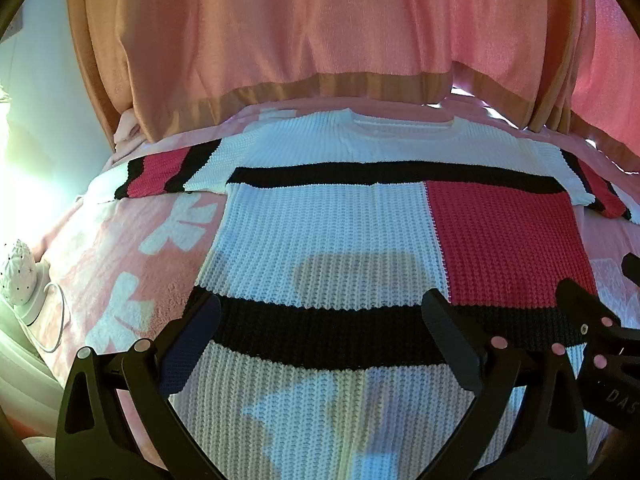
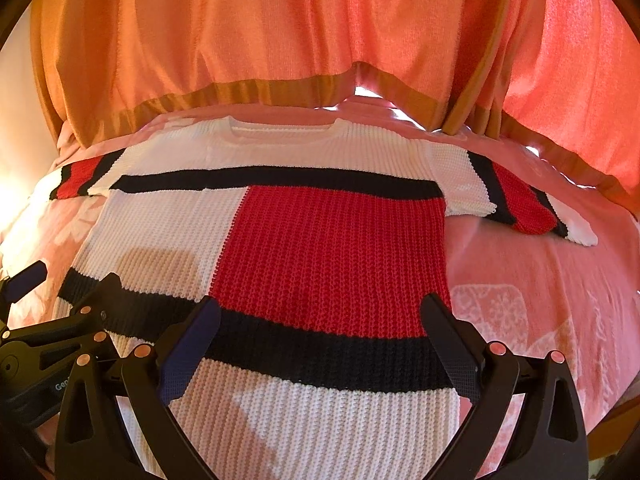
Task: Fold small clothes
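A knit sweater (image 1: 320, 232) in white, red and black blocks lies flat on a pink blanket, neck away from me, both short sleeves spread out. It also shows in the right wrist view (image 2: 320, 248). My left gripper (image 1: 320, 312) is open and empty, hovering over the sweater's lower left half above the black band. My right gripper (image 2: 320, 316) is open and empty over the lower right half, below the red block. The right gripper shows at the right edge of the left wrist view (image 1: 592, 320), and the left gripper shows at the left edge of the right wrist view (image 2: 60, 300).
The pink blanket (image 1: 120, 248) with white bow prints covers the bed. Orange-pink curtains (image 1: 300, 32) hang behind the far edge. A white dotted lamp (image 1: 18, 276) with a cord stands at the left of the bed.
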The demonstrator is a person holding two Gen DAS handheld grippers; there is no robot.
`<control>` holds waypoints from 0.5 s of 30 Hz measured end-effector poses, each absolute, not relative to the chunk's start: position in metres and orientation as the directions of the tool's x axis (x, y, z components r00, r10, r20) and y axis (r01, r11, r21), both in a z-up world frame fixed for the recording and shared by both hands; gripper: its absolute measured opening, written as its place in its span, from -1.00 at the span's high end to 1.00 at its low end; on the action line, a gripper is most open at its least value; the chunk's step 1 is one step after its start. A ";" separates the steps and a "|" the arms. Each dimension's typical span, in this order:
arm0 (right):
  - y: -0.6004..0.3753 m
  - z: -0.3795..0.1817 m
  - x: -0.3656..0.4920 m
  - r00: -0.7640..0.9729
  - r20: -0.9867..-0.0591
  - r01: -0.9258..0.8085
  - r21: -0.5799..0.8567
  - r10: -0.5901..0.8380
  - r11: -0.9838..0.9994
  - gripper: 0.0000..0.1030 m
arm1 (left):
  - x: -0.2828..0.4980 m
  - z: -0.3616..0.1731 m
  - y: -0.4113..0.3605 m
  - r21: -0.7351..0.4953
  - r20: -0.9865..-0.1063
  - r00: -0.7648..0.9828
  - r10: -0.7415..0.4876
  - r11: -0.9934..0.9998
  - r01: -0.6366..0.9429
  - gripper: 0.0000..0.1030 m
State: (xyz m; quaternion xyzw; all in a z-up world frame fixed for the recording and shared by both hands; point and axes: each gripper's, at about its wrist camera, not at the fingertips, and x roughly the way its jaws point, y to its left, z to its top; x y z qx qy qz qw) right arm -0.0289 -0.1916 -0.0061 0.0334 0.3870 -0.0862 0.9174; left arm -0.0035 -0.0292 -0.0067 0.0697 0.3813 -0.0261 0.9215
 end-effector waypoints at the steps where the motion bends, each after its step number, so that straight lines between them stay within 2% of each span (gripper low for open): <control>1: -0.191 -0.006 -0.029 0.686 -0.716 0.183 -0.005 -0.131 0.983 -0.90 | -0.004 -0.007 -0.029 0.109 -0.707 0.708 0.005 0.989 0.102 -0.91; 11: -0.191 -0.006 -0.029 0.683 -0.718 0.181 -0.009 -0.132 0.983 -0.90 | -0.003 -0.008 -0.031 0.109 -0.710 0.704 0.006 0.989 0.101 -0.91; 15: -0.213 0.001 -0.022 0.670 -0.735 0.196 0.037 -0.106 0.980 -0.90 | 0.007 0.001 -0.034 0.112 -0.722 0.692 0.001 0.987 0.115 -0.91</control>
